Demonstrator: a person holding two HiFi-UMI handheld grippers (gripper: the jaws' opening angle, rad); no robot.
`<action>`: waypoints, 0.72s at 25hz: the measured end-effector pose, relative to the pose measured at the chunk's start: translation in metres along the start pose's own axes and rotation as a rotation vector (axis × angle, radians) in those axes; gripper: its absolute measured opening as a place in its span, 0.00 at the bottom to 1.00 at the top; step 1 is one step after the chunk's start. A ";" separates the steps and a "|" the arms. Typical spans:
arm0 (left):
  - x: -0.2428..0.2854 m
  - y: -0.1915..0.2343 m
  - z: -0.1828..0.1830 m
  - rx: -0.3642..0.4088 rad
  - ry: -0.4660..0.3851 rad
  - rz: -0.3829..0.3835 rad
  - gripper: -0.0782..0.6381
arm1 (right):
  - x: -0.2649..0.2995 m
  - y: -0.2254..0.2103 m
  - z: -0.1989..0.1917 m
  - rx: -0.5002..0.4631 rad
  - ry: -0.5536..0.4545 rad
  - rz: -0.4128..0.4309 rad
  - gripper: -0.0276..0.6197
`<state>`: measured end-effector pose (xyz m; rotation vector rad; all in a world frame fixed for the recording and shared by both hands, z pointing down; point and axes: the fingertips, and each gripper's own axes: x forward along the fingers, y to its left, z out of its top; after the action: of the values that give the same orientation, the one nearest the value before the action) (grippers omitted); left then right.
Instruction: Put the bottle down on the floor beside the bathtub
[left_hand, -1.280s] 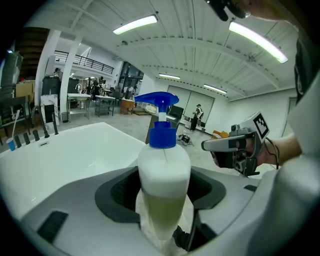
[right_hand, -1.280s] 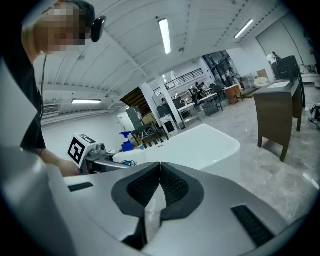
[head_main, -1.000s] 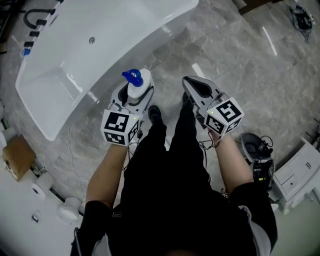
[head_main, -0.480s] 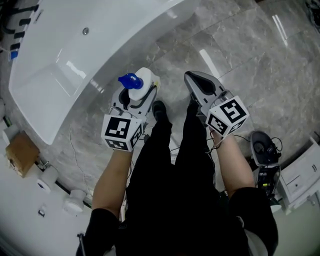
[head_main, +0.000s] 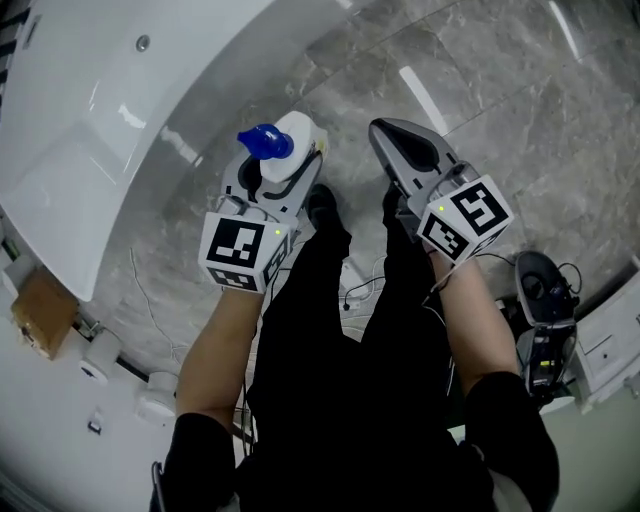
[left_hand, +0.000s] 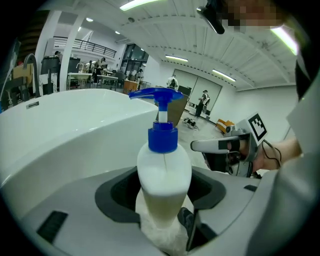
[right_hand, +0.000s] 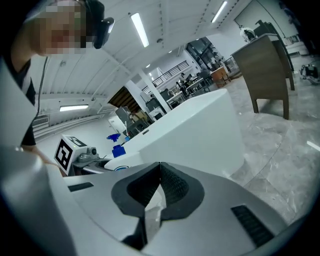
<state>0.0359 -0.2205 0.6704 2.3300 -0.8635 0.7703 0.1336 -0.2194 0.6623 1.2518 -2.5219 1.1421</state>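
Pump bottle held over floor, right of bathtub
Grip: left tongs clamped on bottle body; right tongs together, empty. Risk: released w/ base tilted, top-heavy bottle may topple.

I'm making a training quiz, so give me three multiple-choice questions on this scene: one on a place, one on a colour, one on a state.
1. Where is the bottle?
A. In the left claw
B. On a shelf
C. In a bucket

2. What colour is the pump?
A. Red
B. Blue
C. Green

3. How do the right claw's jaws stand?
A. Wide apart
B. Closed on a cloth
C. Together, empty

Answers:
1 A: its body sits between the jaws in the left gripper view.
2 B: the head and collar are blue.
3 C: the pads meet with nothing between them.
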 end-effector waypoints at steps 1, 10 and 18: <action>0.007 0.001 -0.007 0.010 -0.002 -0.004 0.49 | 0.003 -0.005 -0.005 0.008 -0.007 -0.002 0.09; 0.070 0.029 -0.052 0.057 -0.055 -0.007 0.49 | 0.039 -0.063 -0.037 -0.024 -0.014 0.015 0.09; 0.145 0.054 -0.095 0.124 -0.051 -0.031 0.49 | 0.083 -0.109 -0.087 -0.147 0.109 0.116 0.09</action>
<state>0.0583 -0.2525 0.8478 2.4756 -0.8206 0.7746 0.1382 -0.2566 0.8208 0.9931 -2.5720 0.9960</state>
